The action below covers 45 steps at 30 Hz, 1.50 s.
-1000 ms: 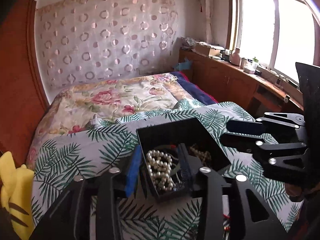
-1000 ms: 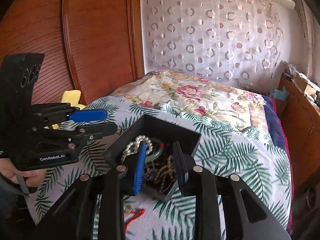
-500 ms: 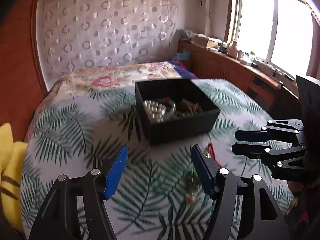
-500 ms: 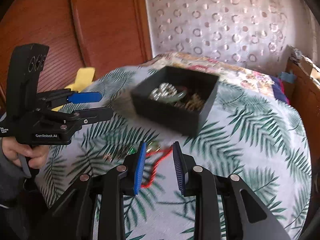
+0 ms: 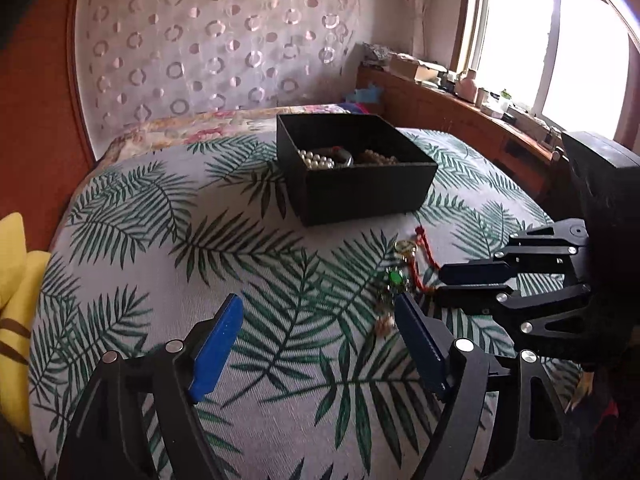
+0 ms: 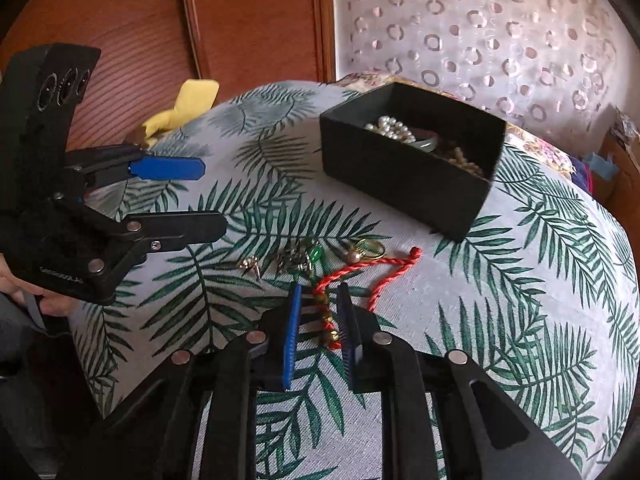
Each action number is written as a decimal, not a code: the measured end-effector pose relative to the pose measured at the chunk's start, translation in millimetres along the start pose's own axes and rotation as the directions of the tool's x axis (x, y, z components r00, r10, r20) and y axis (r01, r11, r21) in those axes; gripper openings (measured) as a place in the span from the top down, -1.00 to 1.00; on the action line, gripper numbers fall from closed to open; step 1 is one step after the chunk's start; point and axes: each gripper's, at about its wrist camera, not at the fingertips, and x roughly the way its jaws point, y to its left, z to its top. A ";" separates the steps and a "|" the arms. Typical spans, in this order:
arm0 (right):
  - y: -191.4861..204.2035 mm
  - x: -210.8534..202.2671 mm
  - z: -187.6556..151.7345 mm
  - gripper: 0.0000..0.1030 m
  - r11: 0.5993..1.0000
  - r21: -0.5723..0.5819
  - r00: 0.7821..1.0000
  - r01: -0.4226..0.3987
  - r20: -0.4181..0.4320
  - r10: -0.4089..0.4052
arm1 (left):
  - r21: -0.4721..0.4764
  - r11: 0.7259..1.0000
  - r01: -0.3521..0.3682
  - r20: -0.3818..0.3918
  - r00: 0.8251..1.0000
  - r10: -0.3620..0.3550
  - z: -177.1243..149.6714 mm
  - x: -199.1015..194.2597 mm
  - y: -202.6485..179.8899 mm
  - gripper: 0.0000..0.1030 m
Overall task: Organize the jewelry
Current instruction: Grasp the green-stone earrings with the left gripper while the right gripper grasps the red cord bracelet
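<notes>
Red cord bracelet (image 6: pixel 362 276) lying loose on the leaf-print bed cover (image 6: pixel 520 280), in front of the black box (image 6: pixel 408 168); beaded end between the jaws of the right gripper (image 6: pixel 320 320). Jaws closing, narrow gap remaining, pads not visibly pressing yet. Left gripper (image 5: pixel 316 344) over bare cover, jaws opening, wide apart, nothing between. Judged light, limp and prone to trail or snag; best taken at the beaded section (thicker, firmer than the cord). Gold ring (image 6: pixel 370 249), green-stone piece (image 6: pixel 308 258) and small earring (image 6: pixel 250 263) close beside it, likely to be dragged along. Pearls (image 6: pixel 390 127) already in the box. Cover soft, yielding. Bedroom: wooden headboard (image 6: pixel 160 40), patterned curtain (image 5: pixel 208 48), window (image 5: pixel 552 48).
</notes>
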 end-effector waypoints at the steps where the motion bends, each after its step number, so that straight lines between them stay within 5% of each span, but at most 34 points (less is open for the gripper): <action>1: 1.0 2.0 -0.3 0.64 1.000 -0.005 1.000 0.009 -0.009 -0.009 | -0.001 1.000 0.002 -0.005 1.000 -0.002 -1.6 0.4 0.6 -0.45; 5: 0.4 0.9 -2.2 0.84 0.999 -0.014 0.999 0.038 -0.017 -0.039 | -0.001 1.000 0.004 -0.014 1.000 -0.004 -4.0 1.1 -0.5 -0.45; 13: -10.0 -18.9 -25.1 0.85 0.995 0.078 0.997 0.066 0.026 -0.068 | 0.019 0.999 0.039 -0.022 0.999 -0.038 -5.7 3.8 -12.0 -0.43; 24: -9.2 -25.3 -41.1 0.85 0.989 0.117 0.994 0.088 0.061 -0.095 | 0.062 0.994 0.092 -0.082 0.993 -0.087 -3.5 19.8 -33.2 0.42; 31: -9.9 -24.3 -41.4 0.84 0.990 0.122 0.994 0.075 0.065 -0.083 | 0.067 0.995 0.071 -0.093 0.994 -0.064 -4.2 27.6 -37.1 0.55; 33: -10.5 -24.0 -41.3 0.84 0.989 0.126 0.995 0.071 0.066 -0.080 | 0.078 0.995 0.066 -0.089 0.994 -0.059 -4.9 27.8 -38.4 0.76; 45: -10.7 -28.1 -39.5 0.84 0.989 0.124 0.993 0.078 0.077 -0.088 | 0.030 0.996 0.079 -0.015 0.997 -0.079 -2.2 -5.2 -22.2 0.80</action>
